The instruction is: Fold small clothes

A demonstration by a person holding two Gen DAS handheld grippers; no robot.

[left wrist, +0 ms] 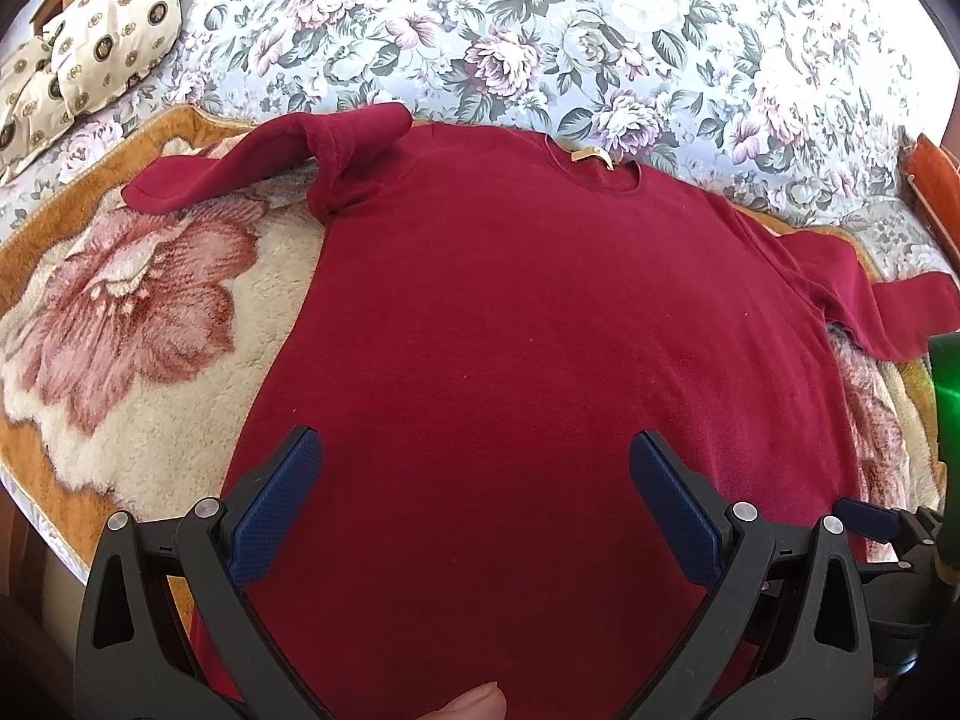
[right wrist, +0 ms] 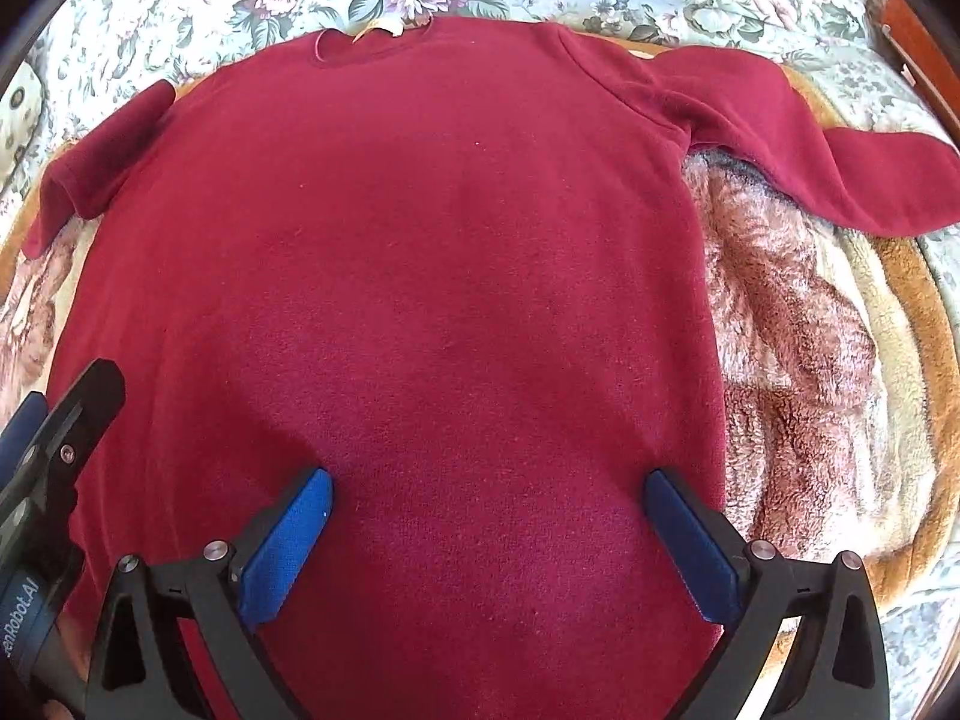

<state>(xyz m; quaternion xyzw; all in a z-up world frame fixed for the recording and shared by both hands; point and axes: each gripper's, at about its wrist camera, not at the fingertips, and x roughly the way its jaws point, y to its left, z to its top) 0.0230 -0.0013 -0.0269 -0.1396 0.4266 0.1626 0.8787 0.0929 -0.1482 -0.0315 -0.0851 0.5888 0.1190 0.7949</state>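
Red sweater flat, face up on fleece blanket, collar toward floral bedspread. Sleeves out both sides, blanket margin beyond each. Left gripper & right gripper spread wide over hem area, nothing clamped.

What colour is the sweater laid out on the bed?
Dark red sweater, clearest in the right wrist view.
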